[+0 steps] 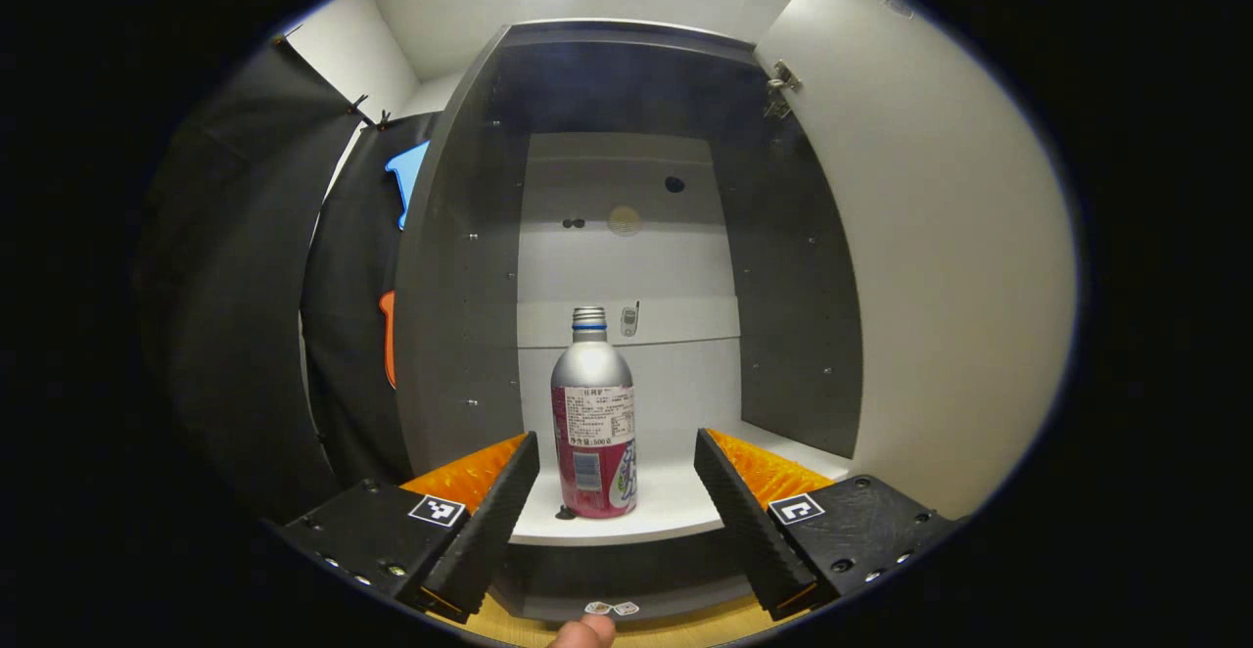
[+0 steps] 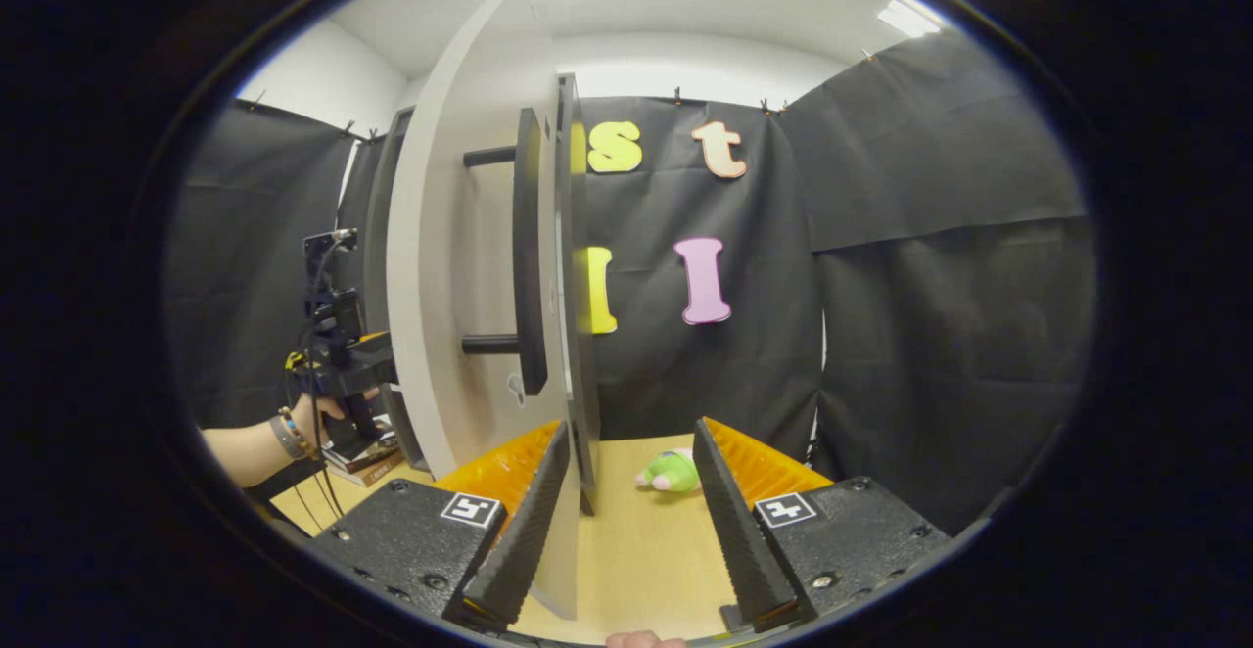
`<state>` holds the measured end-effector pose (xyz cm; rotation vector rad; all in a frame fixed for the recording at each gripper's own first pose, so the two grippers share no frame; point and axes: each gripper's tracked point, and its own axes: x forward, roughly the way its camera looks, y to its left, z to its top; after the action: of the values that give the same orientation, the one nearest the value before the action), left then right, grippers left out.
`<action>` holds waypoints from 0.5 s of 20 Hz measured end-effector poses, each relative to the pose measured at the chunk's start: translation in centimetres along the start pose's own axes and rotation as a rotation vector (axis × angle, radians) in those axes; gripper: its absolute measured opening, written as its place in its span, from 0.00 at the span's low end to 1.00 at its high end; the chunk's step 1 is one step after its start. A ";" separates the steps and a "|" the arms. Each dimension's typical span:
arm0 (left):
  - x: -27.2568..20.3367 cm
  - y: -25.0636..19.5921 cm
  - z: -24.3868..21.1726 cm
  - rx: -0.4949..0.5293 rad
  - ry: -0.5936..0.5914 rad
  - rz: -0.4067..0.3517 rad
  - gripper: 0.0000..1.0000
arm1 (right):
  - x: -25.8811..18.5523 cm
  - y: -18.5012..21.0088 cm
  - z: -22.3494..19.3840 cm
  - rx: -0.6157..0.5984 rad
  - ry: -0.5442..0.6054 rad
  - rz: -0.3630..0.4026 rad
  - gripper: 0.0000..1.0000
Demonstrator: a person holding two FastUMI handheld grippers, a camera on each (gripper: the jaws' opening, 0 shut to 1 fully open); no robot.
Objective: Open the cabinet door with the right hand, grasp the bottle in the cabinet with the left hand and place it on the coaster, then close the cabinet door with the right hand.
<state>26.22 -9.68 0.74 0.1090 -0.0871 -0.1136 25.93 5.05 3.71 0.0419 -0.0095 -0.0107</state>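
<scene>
Inside the open cabinet, a silver bottle with a red-and-white label stands upright near the front edge of the white shelf, seen in the left gripper view. The left gripper hovers just in front of the shelf, its fingers spread wide on either side of the bottle and clear of it. The cabinet door hangs swung out to the right of the opening.

From the right gripper view, the door stands edge-on, its black bar handle upright on the near face. The right gripper has its fingers apart, with the door's lower edge passing between them; whether the left finger touches the panel cannot be told. A green plush toy lies on the wooden surface beyond. At far left, a hand holds the other gripper at the cabinet front.
</scene>
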 end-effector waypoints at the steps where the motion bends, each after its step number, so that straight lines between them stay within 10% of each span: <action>1: 0.8 0.5 0.0 0.002 -0.001 0.017 0.96 | 0.1 -0.1 0.0 -0.003 0.001 -0.004 0.80; 10: 6.5 1.8 -1.6 -0.021 0.049 0.017 0.96 | 1.1 -0.5 -0.4 0.003 0.023 -0.032 0.80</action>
<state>33.00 -8.52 -0.12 0.0903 -0.0377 -0.0947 27.02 4.59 3.27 0.0448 0.0140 -0.0425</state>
